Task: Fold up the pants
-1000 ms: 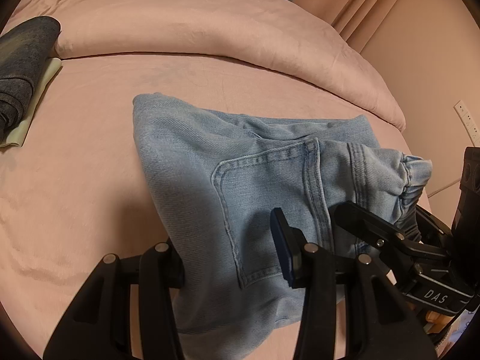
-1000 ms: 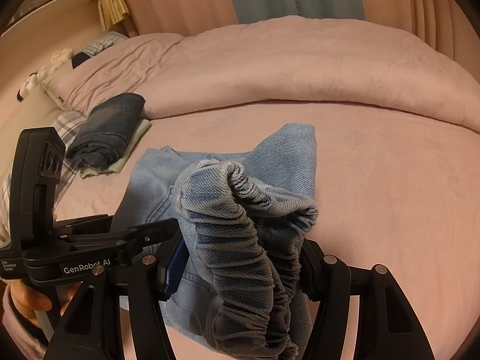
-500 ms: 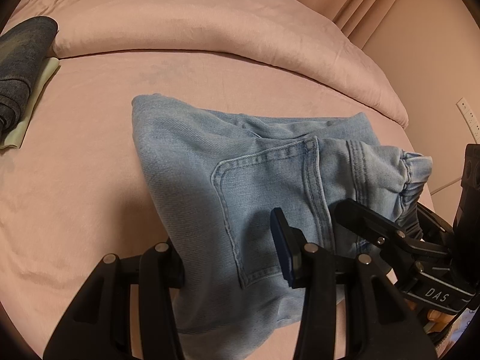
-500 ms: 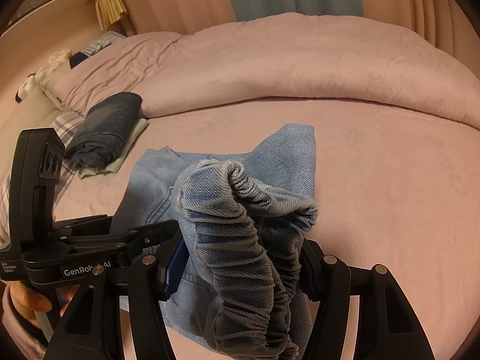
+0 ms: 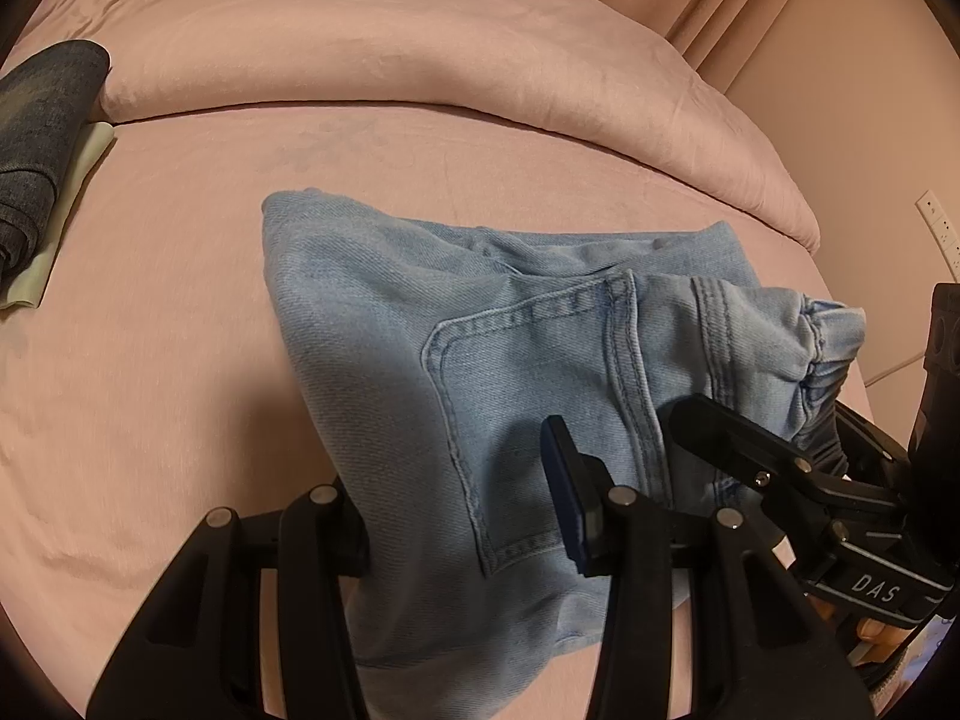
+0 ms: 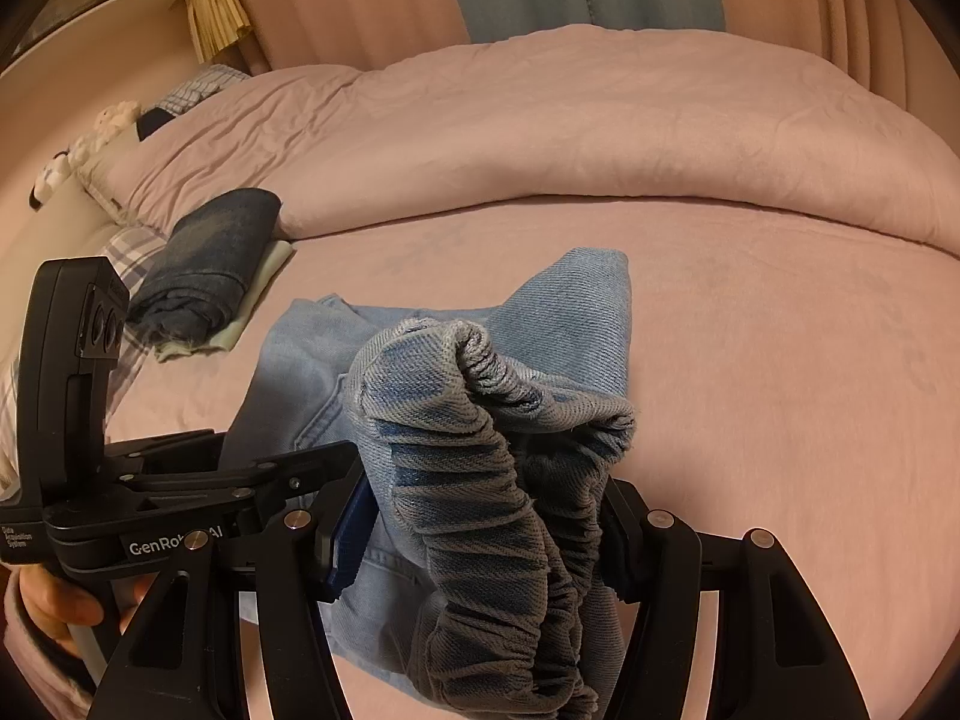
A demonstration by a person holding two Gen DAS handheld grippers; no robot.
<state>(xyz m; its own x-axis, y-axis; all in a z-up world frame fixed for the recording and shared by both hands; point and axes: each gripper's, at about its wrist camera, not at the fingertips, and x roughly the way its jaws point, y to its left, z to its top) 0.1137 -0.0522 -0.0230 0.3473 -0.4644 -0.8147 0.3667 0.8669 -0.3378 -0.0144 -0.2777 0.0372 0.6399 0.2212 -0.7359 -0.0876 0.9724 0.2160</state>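
Light blue denim pants lie partly folded on the pink bed, back pocket up. My left gripper is shut on the near edge of the pants, with the cloth bunched between its fingers. My right gripper is shut on the gathered elastic waistband and holds it raised above the bed. The right gripper also shows in the left wrist view at the right, close beside the left one. The far folded end of the pants rests flat on the sheet.
A folded dark denim garment lies on a pale cloth at the far left, also seen in the left wrist view. A rolled pink duvet runs across the back. A wall socket is at the right.
Both grippers keep their hold on the pants and have shifted slightly; the view of the bed has drifted a little downward. The pants keep the same shape.
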